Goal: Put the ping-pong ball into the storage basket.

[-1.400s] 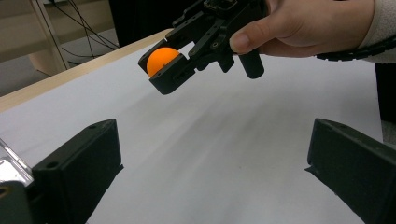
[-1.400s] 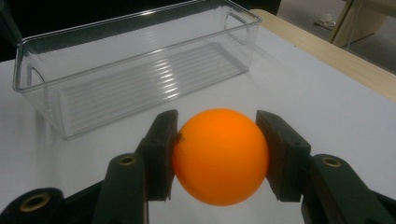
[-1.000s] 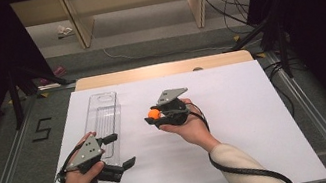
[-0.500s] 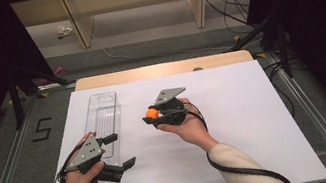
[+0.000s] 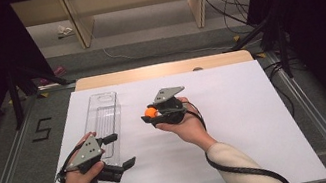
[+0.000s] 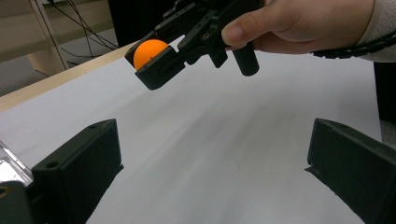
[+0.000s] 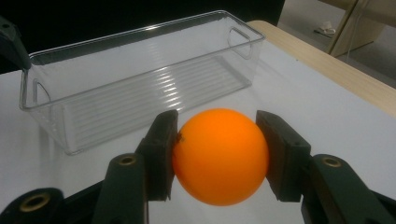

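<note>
Lying lengthwise near the table's [image 5: 257,120] left edge, the bin [image 5: 105,119] is flanked by the left gripper [image 5: 118,152], held low with jaws wide and empty. The right gripper [image 5: 147,117], raised mid-table, is clamped on the ball [image 7: 219,154].

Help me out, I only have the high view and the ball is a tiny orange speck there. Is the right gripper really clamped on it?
Observer: Yes. In the right gripper view both pads of the right gripper press the sides of the orange ball.
Operator: Is anything in the clear bin?
Observer: No, the clear plastic bin shows a bare ribbed floor.
Operator: And the left gripper?
Observer: The left gripper has its jaws wide apart, nothing between them, just above the white tabletop.
</note>
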Motion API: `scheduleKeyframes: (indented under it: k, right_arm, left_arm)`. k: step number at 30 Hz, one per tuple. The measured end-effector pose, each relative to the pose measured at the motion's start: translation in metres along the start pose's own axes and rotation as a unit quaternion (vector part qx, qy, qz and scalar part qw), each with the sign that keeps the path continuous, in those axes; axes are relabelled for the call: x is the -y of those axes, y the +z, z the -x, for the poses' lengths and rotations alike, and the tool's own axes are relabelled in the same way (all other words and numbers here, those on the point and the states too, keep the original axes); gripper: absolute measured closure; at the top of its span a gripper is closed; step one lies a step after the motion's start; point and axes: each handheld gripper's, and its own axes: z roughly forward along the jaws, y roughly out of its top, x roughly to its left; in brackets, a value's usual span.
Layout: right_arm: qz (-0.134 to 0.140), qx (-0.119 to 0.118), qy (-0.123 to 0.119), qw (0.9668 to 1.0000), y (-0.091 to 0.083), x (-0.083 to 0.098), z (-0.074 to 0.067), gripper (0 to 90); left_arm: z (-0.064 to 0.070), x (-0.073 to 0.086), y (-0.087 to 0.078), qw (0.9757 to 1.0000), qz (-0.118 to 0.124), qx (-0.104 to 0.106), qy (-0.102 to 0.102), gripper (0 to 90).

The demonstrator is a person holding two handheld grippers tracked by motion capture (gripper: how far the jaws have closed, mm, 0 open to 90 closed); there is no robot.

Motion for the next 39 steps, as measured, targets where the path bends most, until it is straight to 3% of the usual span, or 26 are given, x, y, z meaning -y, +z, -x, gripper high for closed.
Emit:
scheduleKeyframes:
  k: [39]
  right_arm:
    - [0.008, -0.005, -0.002, 1.0000, 0.009, -0.011, -0.005, 51.6]
  left_arm:
    - [0.000, 0.000, -0.001, 1.0000, 0.001, 0.000, 0.001, 2.4]
